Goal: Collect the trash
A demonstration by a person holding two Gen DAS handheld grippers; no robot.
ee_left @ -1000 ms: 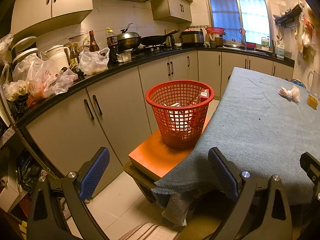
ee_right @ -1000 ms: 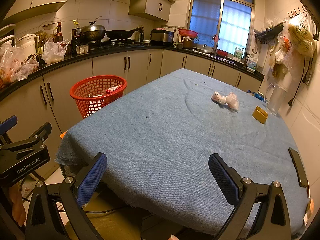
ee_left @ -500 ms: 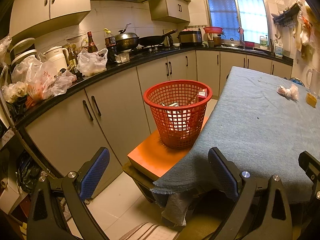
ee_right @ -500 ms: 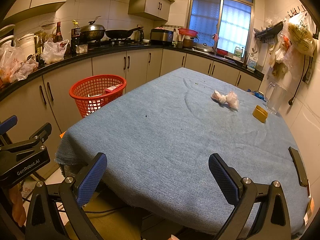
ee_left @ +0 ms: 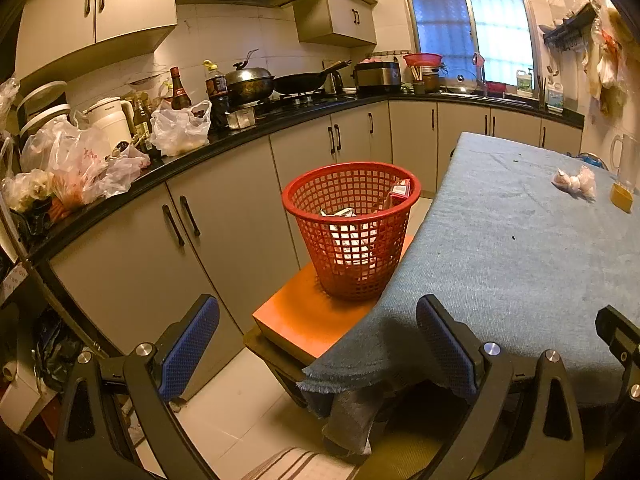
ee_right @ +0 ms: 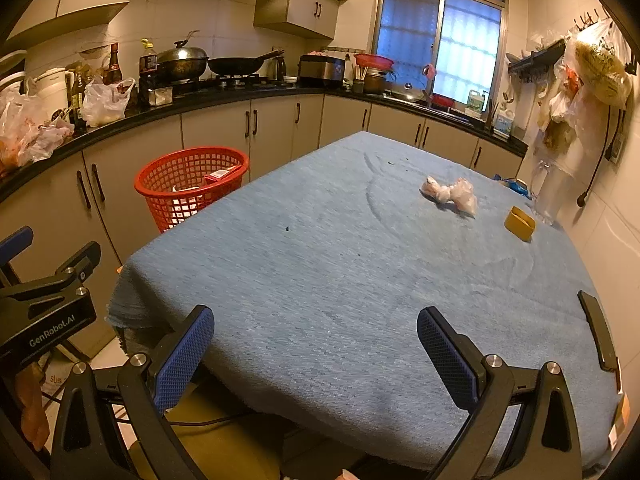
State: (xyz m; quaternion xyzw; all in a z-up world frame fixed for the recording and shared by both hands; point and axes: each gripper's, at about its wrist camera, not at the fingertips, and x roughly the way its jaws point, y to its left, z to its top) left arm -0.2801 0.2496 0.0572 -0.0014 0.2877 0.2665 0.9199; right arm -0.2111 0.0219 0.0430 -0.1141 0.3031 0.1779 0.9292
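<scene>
The desk (ee_right: 340, 280), covered in blue cloth, fills the frame's centre. At its left edge the red basket (ee_left: 352, 232) stands on an orange stool (ee_left: 304, 316), holding scraps. Crumpled plastic trash (ee_right: 450, 194) lies upper right on the cloth. Both the left hand-held gripper (ee_left: 318, 352) and right hand-held gripper (ee_right: 316, 356) are spread apart, empty.

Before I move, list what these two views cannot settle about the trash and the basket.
- Red basket, left wrist view: its mesh wall hides the lower contents; only a red packet and crumpled paper show.
- Same basket, right wrist view: the blue tablecloth cuts off its base.
- Crumpled plastic bag, right wrist view: too small to tell what it holds.
- Dark flat object, right wrist view: near the edge, unidentifiable.
</scene>
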